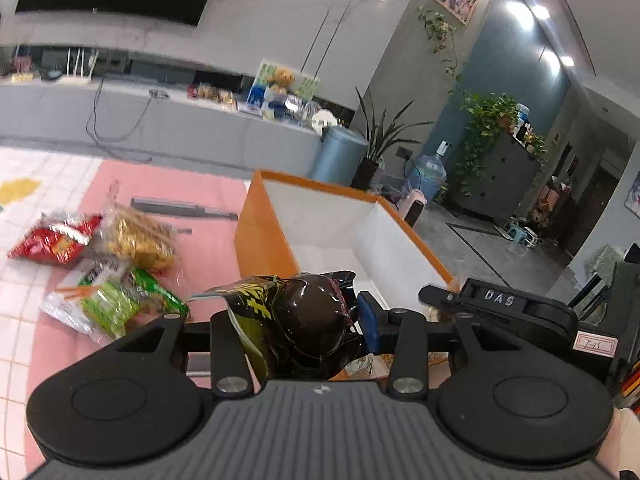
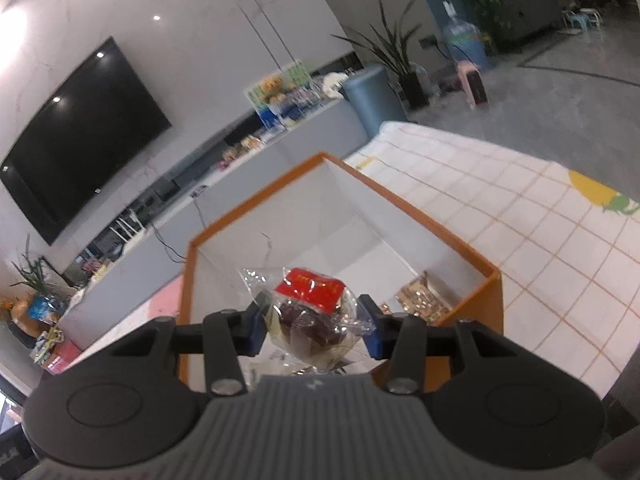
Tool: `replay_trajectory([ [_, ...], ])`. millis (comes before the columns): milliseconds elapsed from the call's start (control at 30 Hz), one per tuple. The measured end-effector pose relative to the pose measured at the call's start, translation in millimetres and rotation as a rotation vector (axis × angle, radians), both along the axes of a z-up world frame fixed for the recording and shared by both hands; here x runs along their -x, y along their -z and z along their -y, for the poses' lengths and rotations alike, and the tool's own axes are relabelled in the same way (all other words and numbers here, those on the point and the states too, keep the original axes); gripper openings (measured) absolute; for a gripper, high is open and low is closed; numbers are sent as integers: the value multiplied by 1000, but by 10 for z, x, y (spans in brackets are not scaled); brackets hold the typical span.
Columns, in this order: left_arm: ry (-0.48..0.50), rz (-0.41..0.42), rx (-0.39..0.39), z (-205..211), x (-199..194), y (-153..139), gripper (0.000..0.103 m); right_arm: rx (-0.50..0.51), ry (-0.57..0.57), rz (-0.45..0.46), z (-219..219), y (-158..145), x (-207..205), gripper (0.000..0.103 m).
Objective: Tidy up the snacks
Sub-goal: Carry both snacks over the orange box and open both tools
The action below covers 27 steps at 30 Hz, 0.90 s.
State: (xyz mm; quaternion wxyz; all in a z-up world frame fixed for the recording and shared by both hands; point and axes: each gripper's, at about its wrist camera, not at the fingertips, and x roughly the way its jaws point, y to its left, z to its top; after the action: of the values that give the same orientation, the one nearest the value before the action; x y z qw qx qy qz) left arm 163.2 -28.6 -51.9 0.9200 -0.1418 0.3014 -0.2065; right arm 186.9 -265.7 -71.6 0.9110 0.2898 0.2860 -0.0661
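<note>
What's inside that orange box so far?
In the right wrist view, the orange box holds a gold-brown snack packet in its near right corner, with white floor beyond. The right tool and its clear-wrapped snack hide the near floor.

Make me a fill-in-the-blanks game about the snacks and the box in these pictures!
1. The left hand-held gripper is shut on a shiny ____ snack bag.
2. The right hand-held gripper holds a clear packet with a ____ label.
3. The box is white inside and ____ outside.
4. The green snack bag lies on the ____ beside the box.

Missing words: black; red; orange; table
</note>
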Motion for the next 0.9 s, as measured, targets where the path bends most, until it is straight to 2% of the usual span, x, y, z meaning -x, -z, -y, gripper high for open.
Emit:
replay_trajectory([
  [200,-16,-38,0,-87,-72,165,48,6,30,14,-29,24,-32,50],
  [300,-25,-51,-1,-111,-86,191,48,-2,31,36,-38,12,-40,65],
  [333,-28,-51,-1,-115,-76,188,48,-2,37,41,-26,18,-48,66],
  [600,-15,-12,-25,-59,24,66,48,-35,51,68,21,-22,13,66],
  [667,-13,3,-36,-24,52,10,48,-4,43,82,-9,-69,22,67],
  [767,-12,19,-59,41,73,-73,48,108,22,108,-118,-149,54,76],
  [900,-5,38,-93,159,89,-188,48,257,-2,129,-233,-277,81,80],
])
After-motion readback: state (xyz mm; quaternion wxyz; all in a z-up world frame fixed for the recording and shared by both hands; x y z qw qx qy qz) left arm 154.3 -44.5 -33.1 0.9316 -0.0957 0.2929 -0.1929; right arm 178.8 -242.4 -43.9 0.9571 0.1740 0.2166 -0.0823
